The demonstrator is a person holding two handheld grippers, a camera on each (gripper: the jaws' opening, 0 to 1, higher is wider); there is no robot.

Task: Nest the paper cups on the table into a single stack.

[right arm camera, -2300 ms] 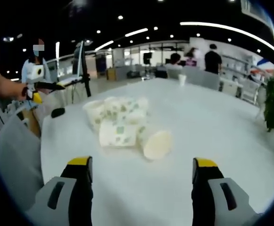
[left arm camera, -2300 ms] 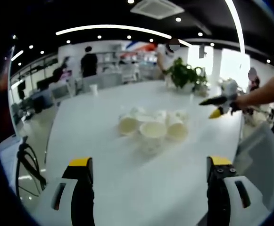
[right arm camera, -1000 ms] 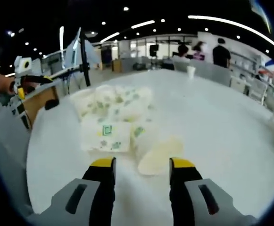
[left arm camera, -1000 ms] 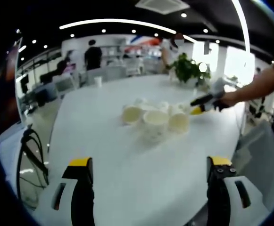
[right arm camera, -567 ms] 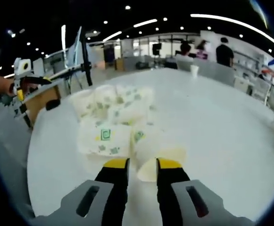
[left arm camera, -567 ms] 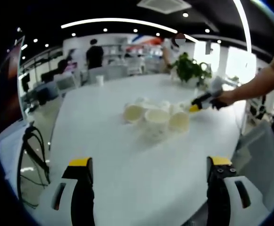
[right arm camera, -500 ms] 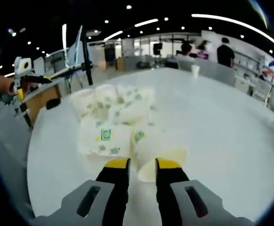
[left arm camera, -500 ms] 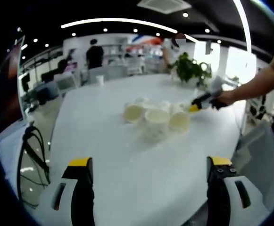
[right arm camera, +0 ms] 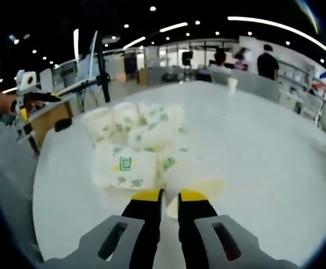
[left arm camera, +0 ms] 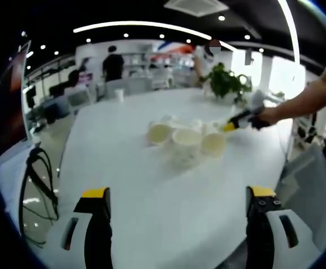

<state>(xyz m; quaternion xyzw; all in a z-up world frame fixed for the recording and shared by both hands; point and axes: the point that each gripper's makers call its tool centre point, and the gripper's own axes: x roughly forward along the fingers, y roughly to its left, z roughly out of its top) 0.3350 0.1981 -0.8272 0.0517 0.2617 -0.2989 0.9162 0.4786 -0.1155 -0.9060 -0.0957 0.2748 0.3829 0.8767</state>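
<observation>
Now my right gripper [right arm camera: 169,196] has closed down hard: a second ago its jaws stood well apart in front of the pile, and they have since drawn in until only a thin slit shows between the yellow tips, which sit at the rim of the nearest cup [right arm camera: 192,180], a cup lying on its side with its mouth toward me. I judge the rim wall is pinched between the tips, though the slit is too narrow to be sure (the paper is thin). If so, the first cup of the stack is in hand and the next move is to lift it clear and sleeve it into a neighbour.

My left gripper [left arm camera: 178,194] holds back, jaws spread wide over the bare white table [left arm camera: 151,213], well short of the paper cups [left arm camera: 186,138], which lie in a loose cluster in the middle of the tabletop, several mouths facing this way. From that side the right gripper [left arm camera: 234,123] reaches in at the cluster's far edge.

Nothing is nested yet; all the cups lie loose on their sides.

As for writing, the cup beside the pinched one [right arm camera: 123,168] carries a green square spiral mark among small green and yellow patches; no lettering can be read.
</observation>
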